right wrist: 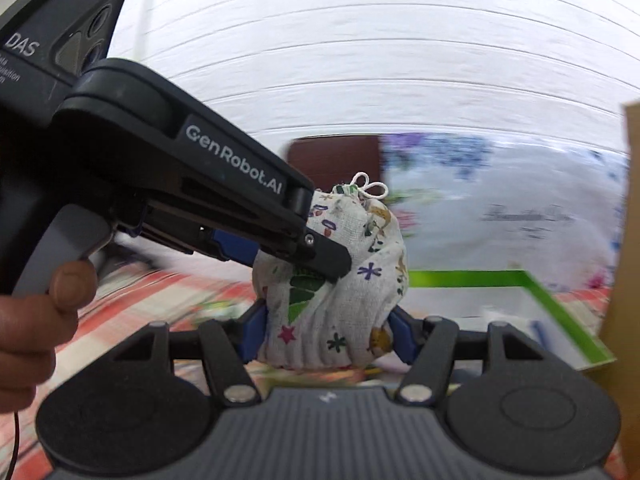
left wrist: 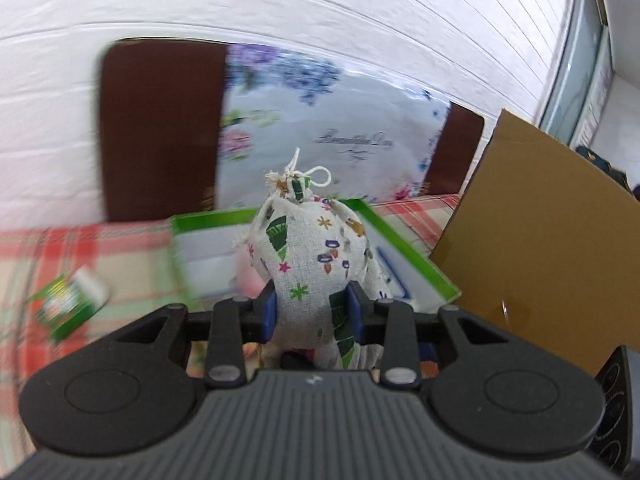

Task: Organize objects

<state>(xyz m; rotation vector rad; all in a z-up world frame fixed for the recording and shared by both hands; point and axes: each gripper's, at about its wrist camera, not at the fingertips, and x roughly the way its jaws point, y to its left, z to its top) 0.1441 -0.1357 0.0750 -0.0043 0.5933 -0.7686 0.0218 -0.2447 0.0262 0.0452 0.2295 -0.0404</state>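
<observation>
A: Right wrist view: the right gripper's point(right wrist: 326, 330) fingers point(right wrist: 252, 332) clamp the base of the white printed drawstring cloth pouch point(right wrist: 352, 276); the left gripper point(right wrist: 304, 256) pinches its side.

B: Left wrist view agrees, pouch point(left wrist: 308, 256) lifted above the checked counter point(left wrist: 80, 248), before the green-rimmed tray point(left wrist: 420, 264).

A: Keep both grips firm and level, I'd say; the hand point(right wrist: 36, 320) angles in from the left.

Room: white horizontally grooved plank wall point(left wrist: 280, 12) ahead of the hand-held gripper; dark brown chair back point(left wrist: 160, 132) draped with floral cloth point(left wrist: 340, 120); red-and-green checked tablecloth on table point(left wrist: 80, 248); glazed window or door point(left wrist: 580, 68) far right. Daylight.
</observation>
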